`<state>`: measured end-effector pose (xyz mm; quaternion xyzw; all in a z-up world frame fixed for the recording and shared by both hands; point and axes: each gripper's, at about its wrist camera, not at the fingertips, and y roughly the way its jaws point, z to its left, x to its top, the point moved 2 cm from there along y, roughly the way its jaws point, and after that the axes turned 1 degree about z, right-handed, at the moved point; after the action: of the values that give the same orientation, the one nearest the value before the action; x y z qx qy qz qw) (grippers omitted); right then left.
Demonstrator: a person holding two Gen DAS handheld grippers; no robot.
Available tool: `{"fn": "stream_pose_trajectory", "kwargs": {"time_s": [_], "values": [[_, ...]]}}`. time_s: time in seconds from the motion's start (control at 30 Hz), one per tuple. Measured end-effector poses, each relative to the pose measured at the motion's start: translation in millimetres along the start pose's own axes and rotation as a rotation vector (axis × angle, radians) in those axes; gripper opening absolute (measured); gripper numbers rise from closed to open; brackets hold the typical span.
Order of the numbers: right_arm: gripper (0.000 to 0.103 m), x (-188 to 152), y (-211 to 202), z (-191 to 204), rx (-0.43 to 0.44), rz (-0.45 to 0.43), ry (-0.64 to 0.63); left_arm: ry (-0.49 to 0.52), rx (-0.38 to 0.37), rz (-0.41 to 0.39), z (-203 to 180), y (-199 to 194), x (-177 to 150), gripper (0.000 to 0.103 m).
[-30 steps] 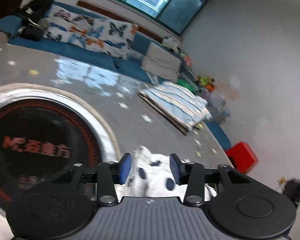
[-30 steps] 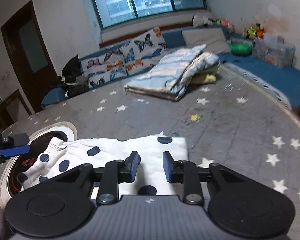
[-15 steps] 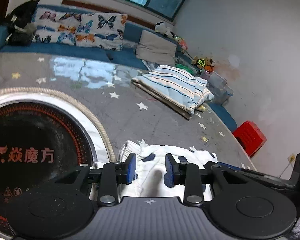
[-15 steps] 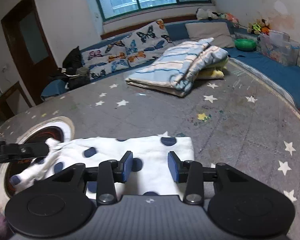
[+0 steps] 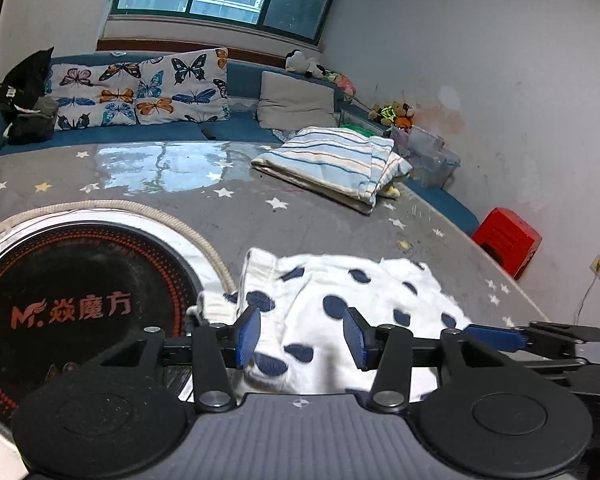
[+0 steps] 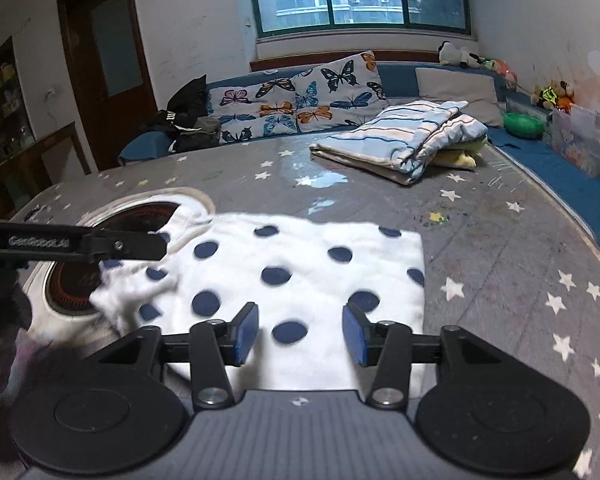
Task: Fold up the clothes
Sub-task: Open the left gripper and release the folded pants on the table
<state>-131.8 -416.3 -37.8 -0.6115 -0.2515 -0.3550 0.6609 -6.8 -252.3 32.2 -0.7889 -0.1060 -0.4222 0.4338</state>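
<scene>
The white fleecy garment with dark blue polka dots [image 6: 300,268] lies flat on the grey star-printed table cover [image 6: 500,248], its left end bunched and overlapping the round black induction hob with orange lettering [image 5: 60,300] set into the table. Both tools have just been opening: the left gripper [image 5: 302,338] and the right gripper [image 6: 300,330] each stand with their blue pads parted to a middling gap, cloth showing beneath and between them but not pinched — nothing is held. The likeliest trouble, as I judge it, sits at that crumpled left end: a fold made over the rumpled cuff would lock in a lump, and fabric dragged across the hob's raised rope-like rim could snag or skew the edges. The right wrist view shows the whole garment, its clean square right edge, and the left tool's black finger reaching in over the bunched part; the left wrist view hides that outline but shows the ribbed cuff up close, plus the red plastic stool [image 5: 506,240] by the wall.
</scene>
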Motion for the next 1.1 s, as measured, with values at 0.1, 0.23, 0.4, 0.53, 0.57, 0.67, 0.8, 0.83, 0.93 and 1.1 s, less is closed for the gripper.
{"fn": "stream_pose_trajectory", "kwargs": {"time_s": [0.1, 0.23, 0.4, 0.53, 0.57, 0.67, 0.8, 0.83, 0.93, 1.1], "values": [[0.050, -14, -4, 5, -0.022, 0.009, -0.016, 0.023, 0.032, -0.002, 1, -2, -7, 0.054], [0.051, -26, -14, 11, -0.037, 0.013, -0.032, 0.019, 0.042, 0.011, 4, -5, -13, 0.057], [0.054, -34, -18, 12, -0.050, 0.014, -0.021, 0.016, 0.058, 0.025, 6, -8, -22, 0.066], [0.064, -38, -23, 16, -0.057, -0.008, -0.025, 0.008, 0.060, 0.017, 7, -16, -29, 0.079], [0.067, -38, -23, 16, -0.058, -0.012, -0.026, 0.009, 0.061, 0.012, 7, -19, -30, 0.082], [0.077, -41, -25, 19, -0.067, -0.023, -0.027, 0.016, 0.071, -0.009, 6, -26, -32, 0.094], [0.086, -43, -27, 23, -0.066, -0.035, -0.028, 0.032, 0.074, -0.040, 3, -36, -36, 0.103], [0.087, -43, -28, 23, -0.064, -0.038, -0.027, 0.036, 0.075, -0.047, 3, -38, -37, 0.103], [0.095, -45, -30, 26, -0.069, -0.045, -0.027, 0.042, 0.075, -0.054, 1, -42, -39, 0.103], [0.100, -48, -34, 29, -0.086, -0.061, -0.021, 0.030, 0.078, -0.051, 1, -45, -44, 0.103]]}}
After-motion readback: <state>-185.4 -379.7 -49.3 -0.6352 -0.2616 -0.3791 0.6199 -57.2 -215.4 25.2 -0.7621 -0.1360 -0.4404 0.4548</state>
